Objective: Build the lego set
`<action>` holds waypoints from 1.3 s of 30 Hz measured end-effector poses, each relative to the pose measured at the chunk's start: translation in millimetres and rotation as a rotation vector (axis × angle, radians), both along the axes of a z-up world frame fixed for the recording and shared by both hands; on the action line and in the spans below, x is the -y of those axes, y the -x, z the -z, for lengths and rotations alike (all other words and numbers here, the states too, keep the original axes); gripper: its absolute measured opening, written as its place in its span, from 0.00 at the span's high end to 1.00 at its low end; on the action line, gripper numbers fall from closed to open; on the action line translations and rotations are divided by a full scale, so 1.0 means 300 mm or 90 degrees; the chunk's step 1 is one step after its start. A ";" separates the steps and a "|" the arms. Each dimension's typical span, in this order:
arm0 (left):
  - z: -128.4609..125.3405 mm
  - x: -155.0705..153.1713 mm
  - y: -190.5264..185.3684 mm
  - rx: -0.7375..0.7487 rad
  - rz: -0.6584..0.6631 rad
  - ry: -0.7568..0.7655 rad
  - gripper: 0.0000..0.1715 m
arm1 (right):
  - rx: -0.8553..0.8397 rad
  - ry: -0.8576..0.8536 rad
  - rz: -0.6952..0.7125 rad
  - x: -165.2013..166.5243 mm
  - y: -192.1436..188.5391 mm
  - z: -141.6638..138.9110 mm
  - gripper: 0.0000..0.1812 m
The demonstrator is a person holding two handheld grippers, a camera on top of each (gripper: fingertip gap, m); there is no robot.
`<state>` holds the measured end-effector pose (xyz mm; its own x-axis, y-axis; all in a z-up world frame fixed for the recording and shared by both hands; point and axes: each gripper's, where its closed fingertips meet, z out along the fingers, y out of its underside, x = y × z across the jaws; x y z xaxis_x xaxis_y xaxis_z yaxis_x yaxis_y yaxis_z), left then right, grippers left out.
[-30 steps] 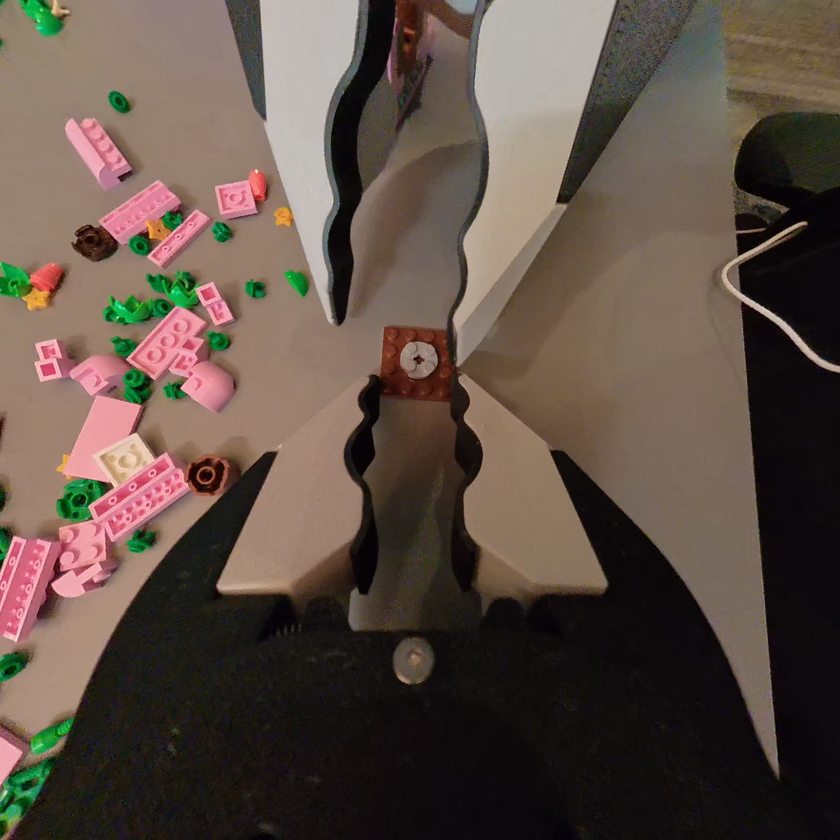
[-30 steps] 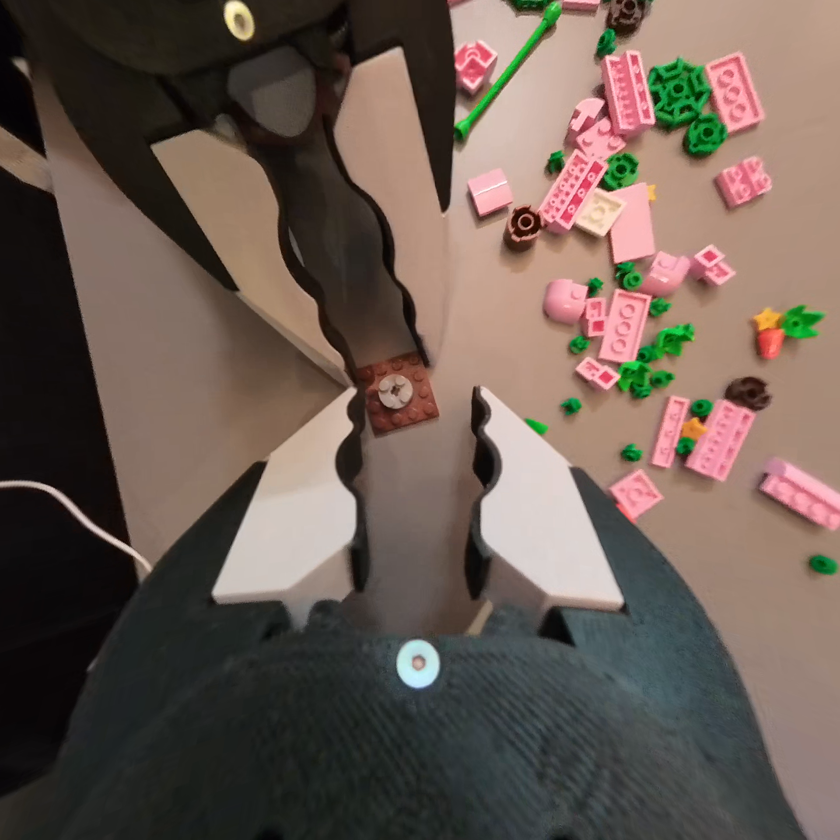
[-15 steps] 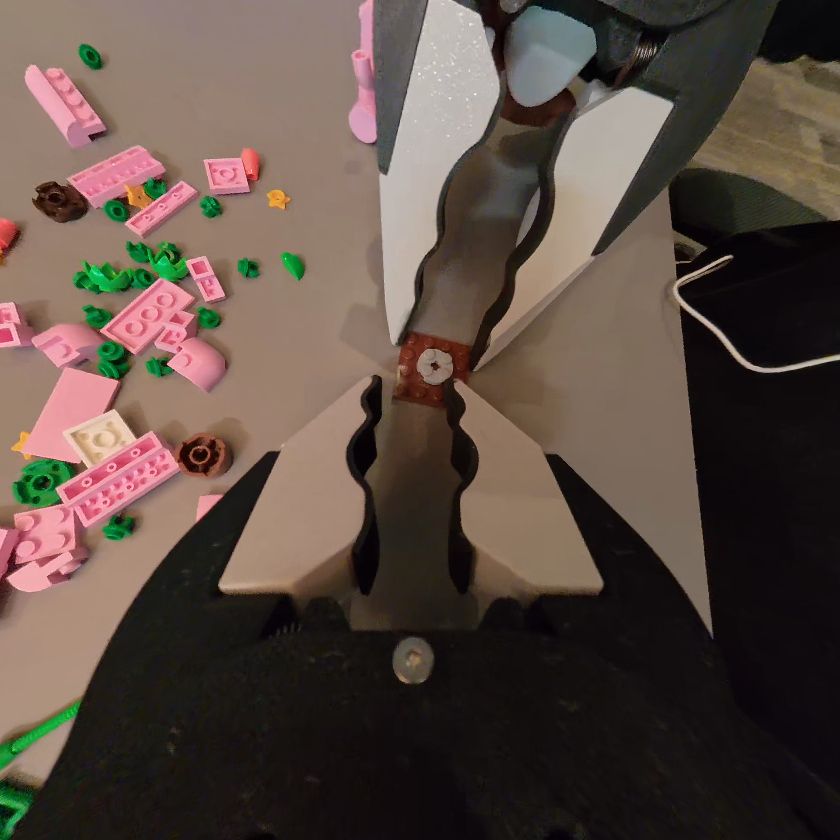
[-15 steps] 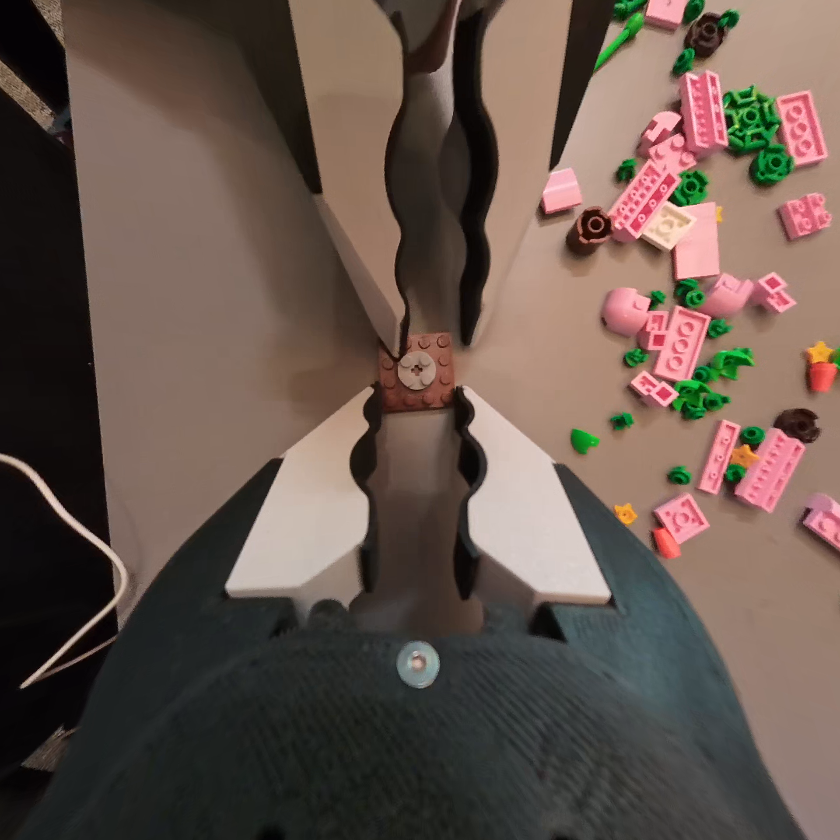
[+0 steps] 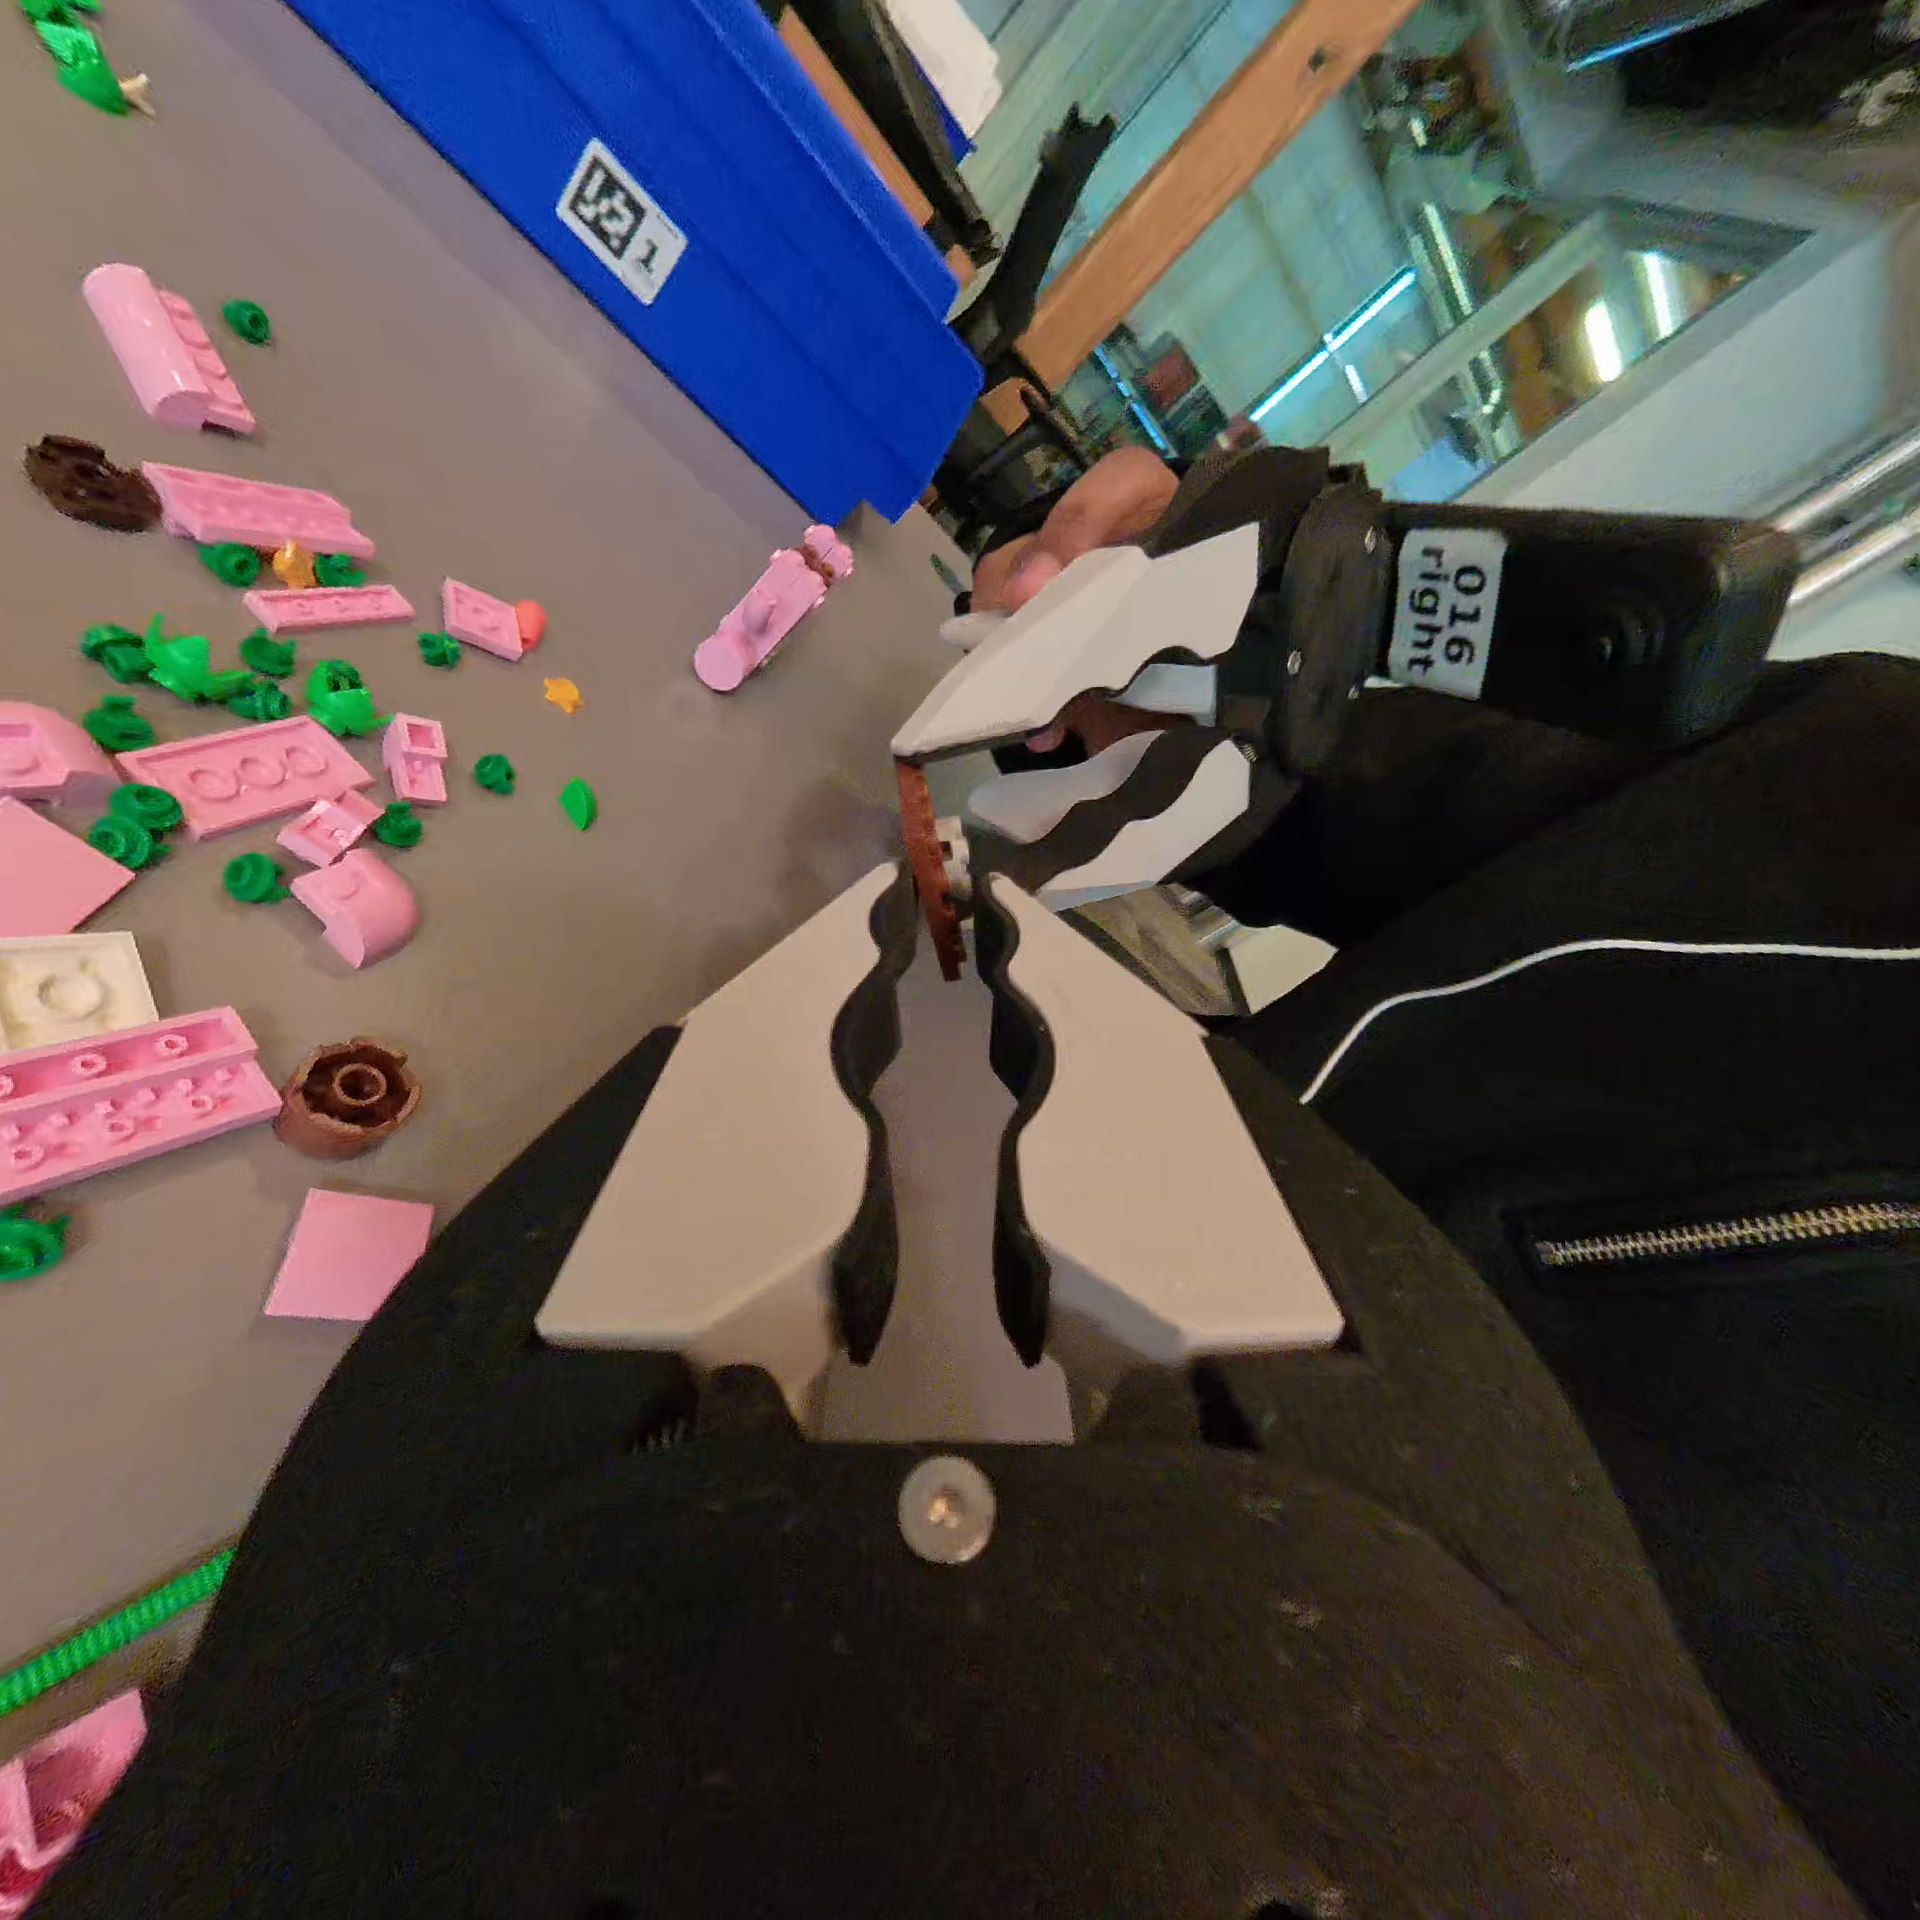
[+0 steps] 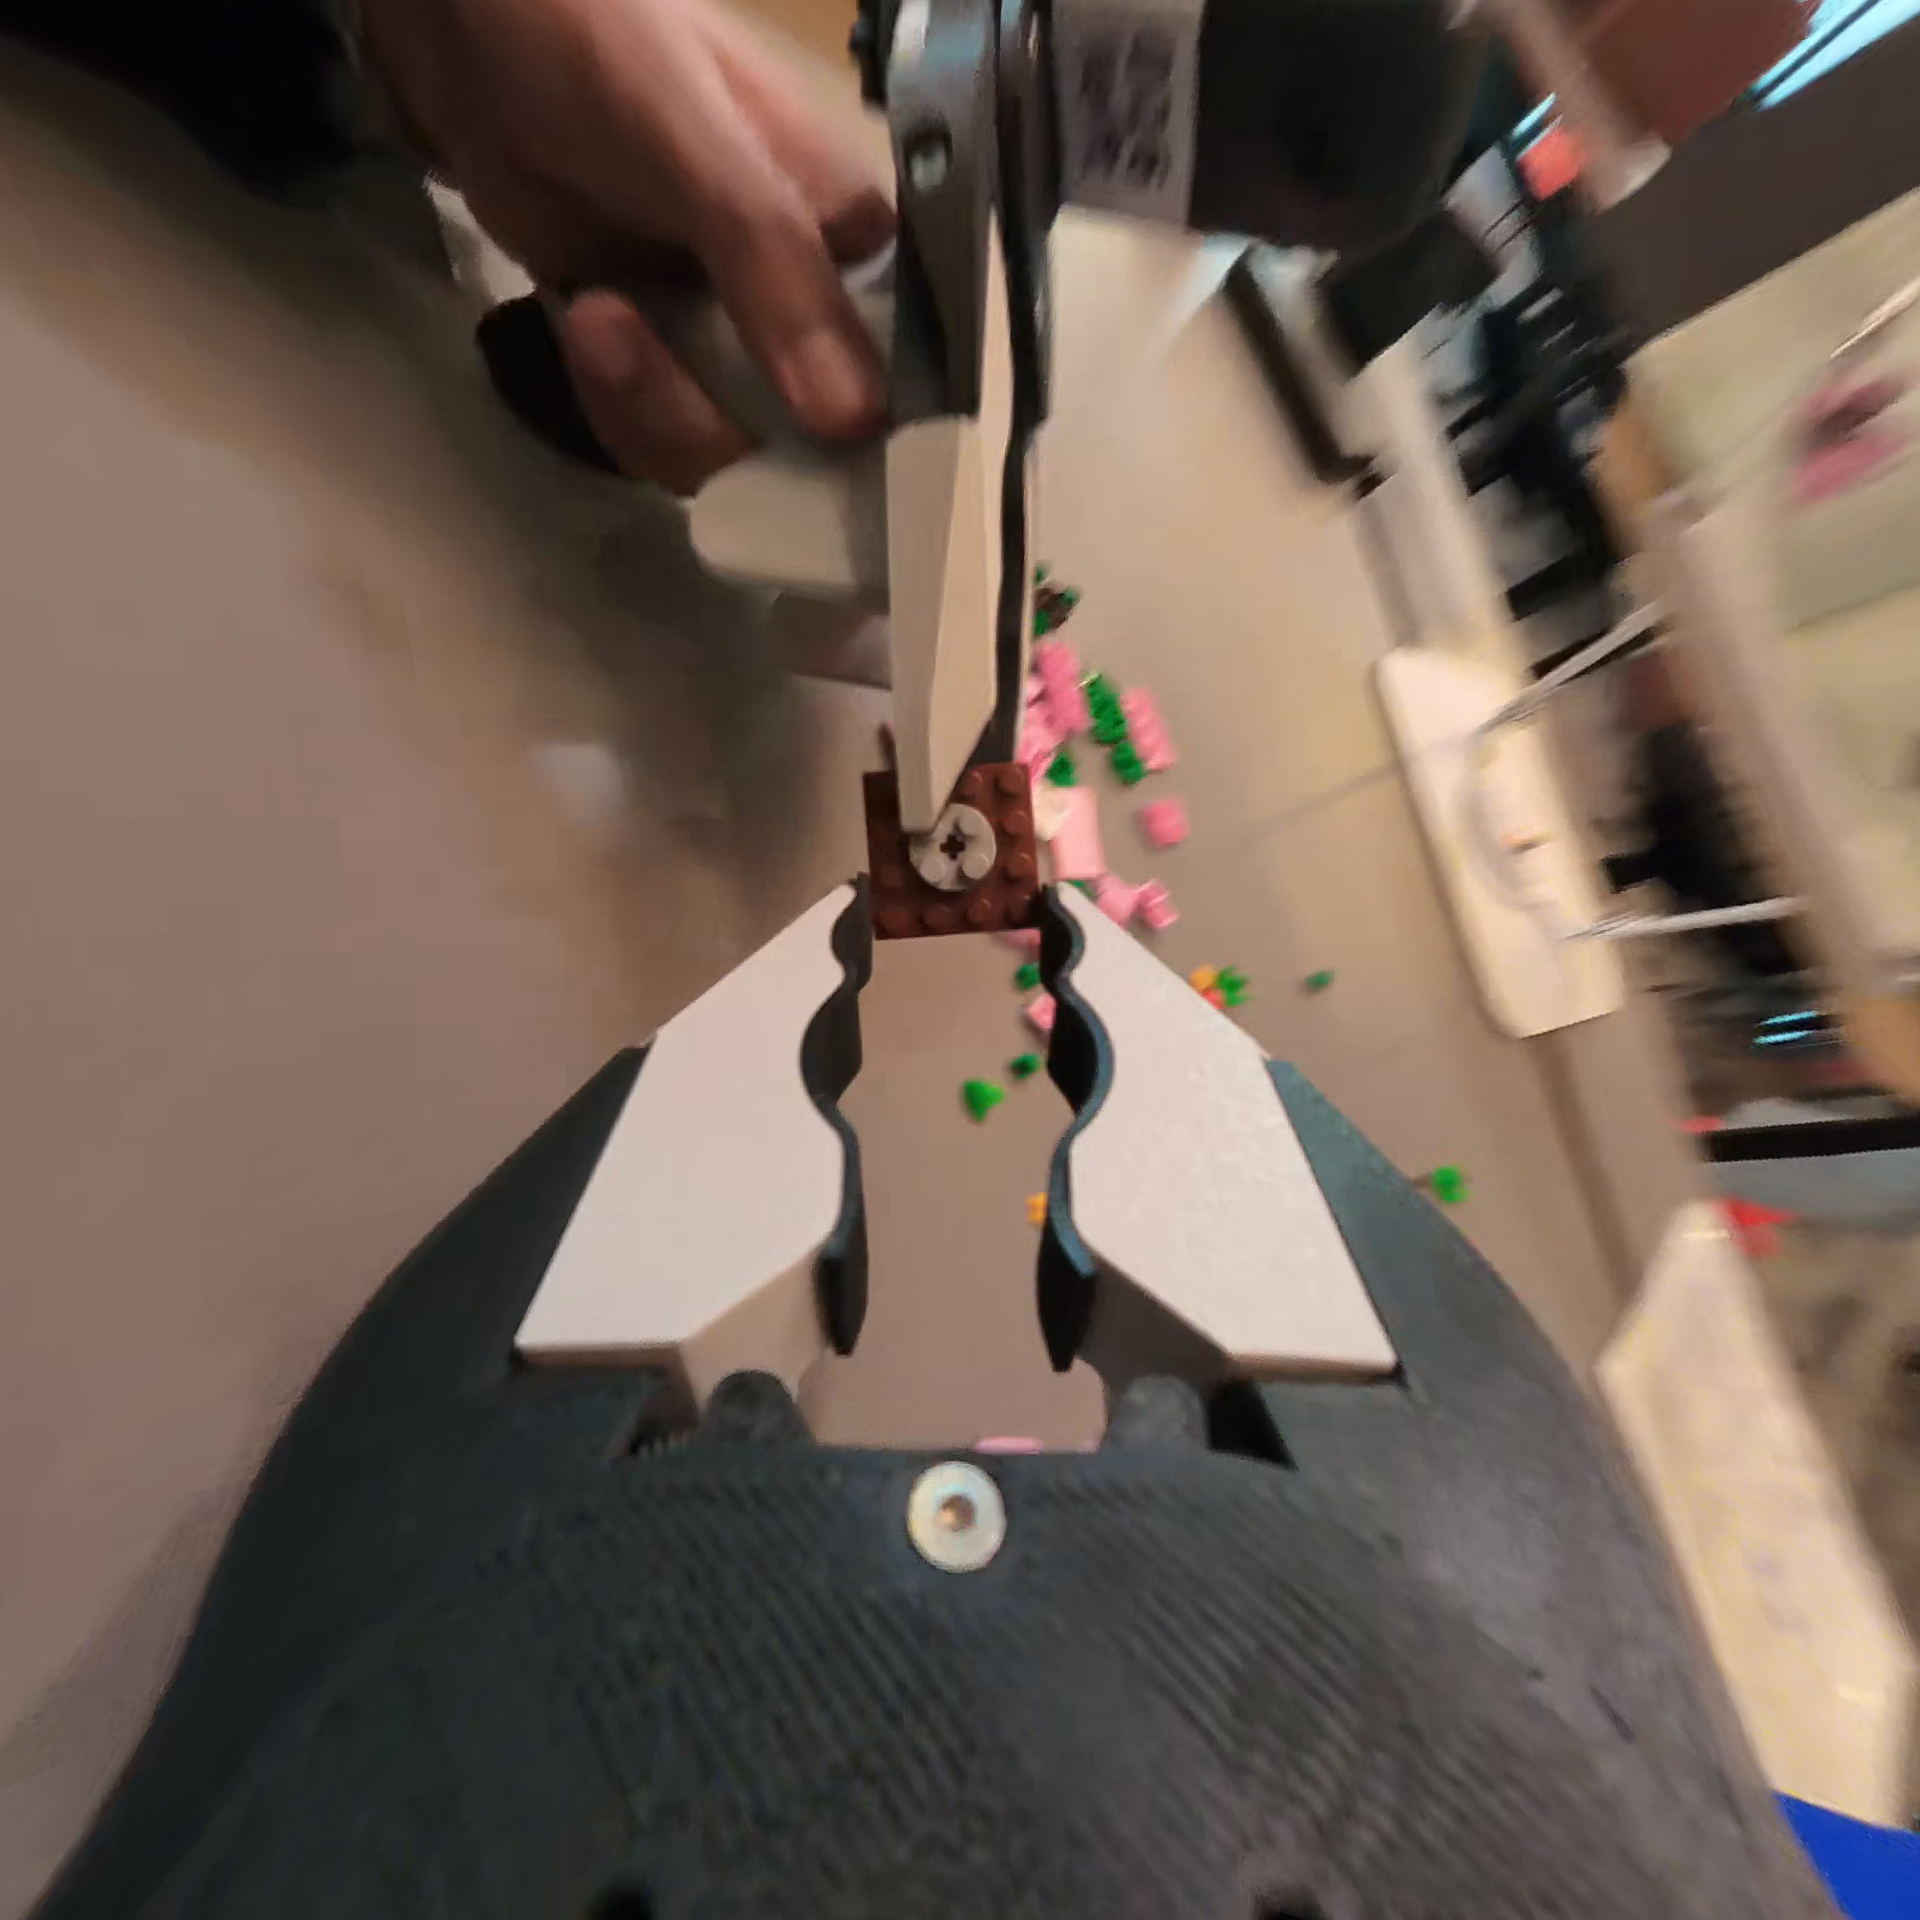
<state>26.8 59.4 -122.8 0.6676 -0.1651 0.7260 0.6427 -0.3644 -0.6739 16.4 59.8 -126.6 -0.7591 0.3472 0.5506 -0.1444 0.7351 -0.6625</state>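
On the left of the left wrist view, loose bricks are lying scattered over the grey desk (image 5: 582,499): many pink pieces, a spread of small green leaf bits too numerous and too small to count surely, two dark brown round pieces (image 5: 348,1096), one cream square plate (image 5: 62,987), and one flat pink tile (image 5: 348,1252) just beside the gripper body. Farther back, one pink assembled piece (image 5: 774,608) is lying near a blue bin (image 5: 727,260) bearing a square marker sticker. Moving toward the middle, the left gripper (image 5: 940,899) is holding its fingers close together, pinching the edge of the brown plate (image 5: 933,883), which is standing on edge above the desk with a grey round piece (image 5: 954,844) on its face. From the right, the right gripper (image 5: 914,779) is reaching in, one of its fingers touching the top of the same plate; a person's hand (image 5: 1081,530) is gripping its handle, and a black sleeve is filling the right side. In the blurred right wrist view, the right gripper (image 6: 954,914) is clamping the brown plate (image 6: 951,909) between both fingers at its lower corners, while the left gripper's narrow fingers (image 6: 951,665) are coming down from above onto the plate, partly covering the grey round piece (image 6: 961,847).
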 end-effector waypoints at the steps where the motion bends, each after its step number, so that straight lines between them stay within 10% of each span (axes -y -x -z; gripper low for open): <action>1: -0.011 0.002 0.002 0.000 -0.001 -0.012 0.95 | -0.022 -0.004 0.004 0.003 0.003 -0.011 0.83; 10: -0.119 0.029 -0.002 -0.186 -0.024 -0.127 0.96 | 0.061 0.249 0.009 0.039 0.008 -0.143 0.74; 16: -0.168 0.056 -0.052 -0.276 0.006 -0.188 0.96 | 0.214 0.527 -0.172 0.074 -0.081 -0.236 0.84; 39: -0.137 0.036 -0.103 -0.365 0.031 -0.163 0.97 | 0.195 0.518 -0.187 0.059 -0.115 -0.186 0.96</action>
<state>57.7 48.6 -81.8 0.9261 -0.3271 0.1881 0.1400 -0.1652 -0.9763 51.0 42.0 -71.0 -0.9509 0.3088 -0.0194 0.0160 -0.0136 -0.9998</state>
